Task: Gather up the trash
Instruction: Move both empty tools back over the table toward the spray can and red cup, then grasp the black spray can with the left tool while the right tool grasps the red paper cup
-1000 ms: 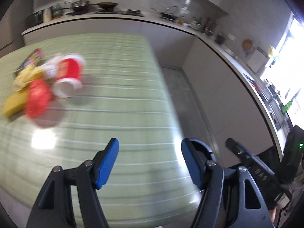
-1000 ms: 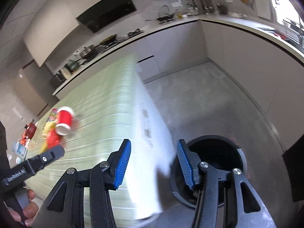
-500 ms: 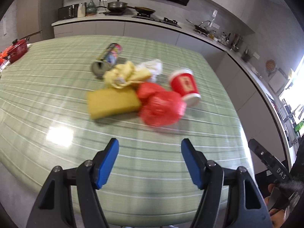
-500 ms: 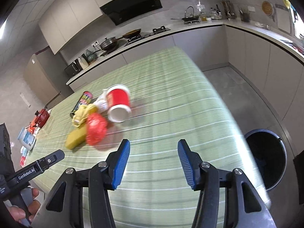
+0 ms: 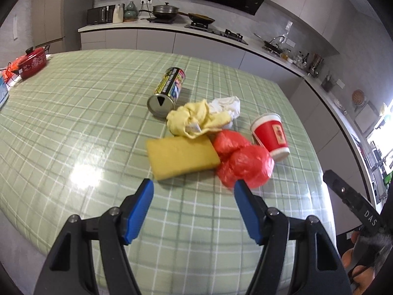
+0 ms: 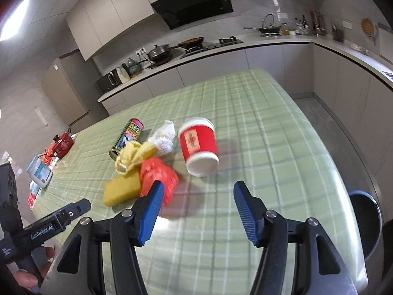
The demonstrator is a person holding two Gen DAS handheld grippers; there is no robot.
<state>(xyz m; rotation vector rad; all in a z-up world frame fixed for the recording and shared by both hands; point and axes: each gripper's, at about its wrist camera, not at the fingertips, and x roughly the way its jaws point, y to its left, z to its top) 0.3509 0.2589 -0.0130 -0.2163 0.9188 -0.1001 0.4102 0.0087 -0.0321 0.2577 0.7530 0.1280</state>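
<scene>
Nothing collected yet, judging by the pile: yellow sponge [image 5: 181, 156], red plastic bag [image 5: 243, 162], yellow cloth [image 5: 194, 120], white crumpled tissue [image 5: 227, 105], tipped can [image 5: 168, 91] and red paper cup [image 6: 198, 145], all on the green checked tablecloth [image 5: 73, 113] just beyond the jaws.

Left gripper [image 5: 194, 211]: spread, empty, sponge and bag straight ahead.

Right gripper [image 6: 196, 212]: jaws just opening, nothing between, cup ahead.

Black bin [image 6: 366, 218] to the right of the right jaw (contents hidden). Cup: interior unseen.
</scene>
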